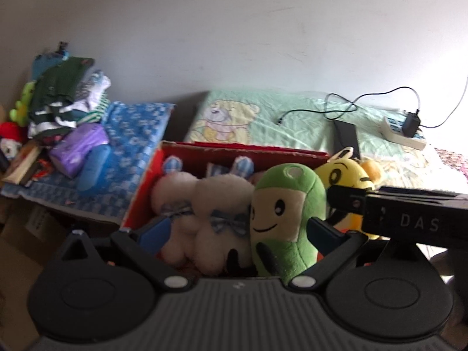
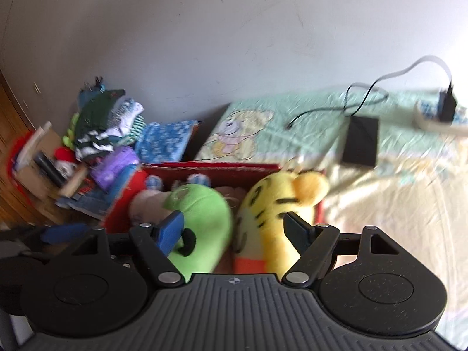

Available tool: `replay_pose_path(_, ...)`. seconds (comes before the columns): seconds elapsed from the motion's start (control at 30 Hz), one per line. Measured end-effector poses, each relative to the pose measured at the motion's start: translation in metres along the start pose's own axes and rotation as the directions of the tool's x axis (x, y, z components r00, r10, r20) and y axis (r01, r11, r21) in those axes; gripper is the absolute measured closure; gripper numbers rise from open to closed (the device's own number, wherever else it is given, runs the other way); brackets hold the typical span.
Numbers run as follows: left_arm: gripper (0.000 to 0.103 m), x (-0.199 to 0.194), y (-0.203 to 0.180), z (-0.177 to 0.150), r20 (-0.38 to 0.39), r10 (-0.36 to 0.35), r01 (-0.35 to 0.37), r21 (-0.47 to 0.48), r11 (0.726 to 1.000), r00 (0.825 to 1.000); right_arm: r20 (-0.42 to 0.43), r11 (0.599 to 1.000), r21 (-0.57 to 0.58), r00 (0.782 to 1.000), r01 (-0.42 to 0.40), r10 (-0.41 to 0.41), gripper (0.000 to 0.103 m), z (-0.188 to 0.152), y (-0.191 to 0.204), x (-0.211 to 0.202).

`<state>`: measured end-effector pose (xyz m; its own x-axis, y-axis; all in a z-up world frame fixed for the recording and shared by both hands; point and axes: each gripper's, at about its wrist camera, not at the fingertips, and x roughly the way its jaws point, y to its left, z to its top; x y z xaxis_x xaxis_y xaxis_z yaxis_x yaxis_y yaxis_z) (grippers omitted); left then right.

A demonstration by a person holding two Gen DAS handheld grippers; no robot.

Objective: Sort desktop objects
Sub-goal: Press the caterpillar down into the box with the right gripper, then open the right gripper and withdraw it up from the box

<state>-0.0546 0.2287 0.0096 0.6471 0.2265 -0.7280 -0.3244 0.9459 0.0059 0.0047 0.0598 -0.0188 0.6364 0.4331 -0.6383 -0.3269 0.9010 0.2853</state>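
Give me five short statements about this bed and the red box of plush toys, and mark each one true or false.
1. The red cardboard box holds a green smiling plush toy. True.
2. The yellow striped tiger plush toy lies far from the box on the blue patterned cloth. False: it is at the box, beside the green toy.
3. A black charger is plugged into the white power strip. True.
4. The left tool is shut tight on nothing. False: its fingers are spread, with the white fluffy plush toys and the green toy between them.
5. The flat black rectangular device sits inside the box. False: it lies on the green bear-print sheet.
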Motion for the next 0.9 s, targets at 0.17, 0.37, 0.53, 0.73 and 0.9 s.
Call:
replay_pose_path(0.17, 0.004, -0.002, -0.002, -0.008, -0.030, 0.048, -0.049, -0.039, 0.998, 0.998, -0.008, 1.000, -0.011, 1.000, 0.002, -0.002, 0.023, -0.002, -0.005, -0.004)
replay_pose_path(0.37, 0.005, -0.005, -0.001, -0.011, -0.065, 0.020, -0.023, -0.046, 0.999, 0.998, -0.006, 0.997, -0.028, 0.998, 0.070, -0.070, 0.021, -0.006, 0.000, -0.012)
replay_pose_path(0.53, 0.005, -0.014, -0.015, -0.009, -0.037, -0.024, 0.024, 0.020, 1.000, 0.999, 0.028, 0.990, -0.003, 0.989, 0.142, -0.142, 0.021, -0.008, -0.003, -0.032)
replay_pose_path(0.73, 0.005, -0.020, -0.046, -0.012, -0.033, -0.096, 0.099, 0.123, 0.987, 0.995, 0.067, 0.956, 0.079, 0.956, 0.281, -0.286, 0.017, -0.016, -0.023, -0.057)
replay_pose_path(0.9, 0.004, -0.021, -0.074, -0.021, -0.063, -0.162, 0.171, 0.189, 0.967, 0.985, 0.059, 0.918, 0.125, 0.921, 0.377, -0.386, 0.017, -0.029, -0.040, -0.073)
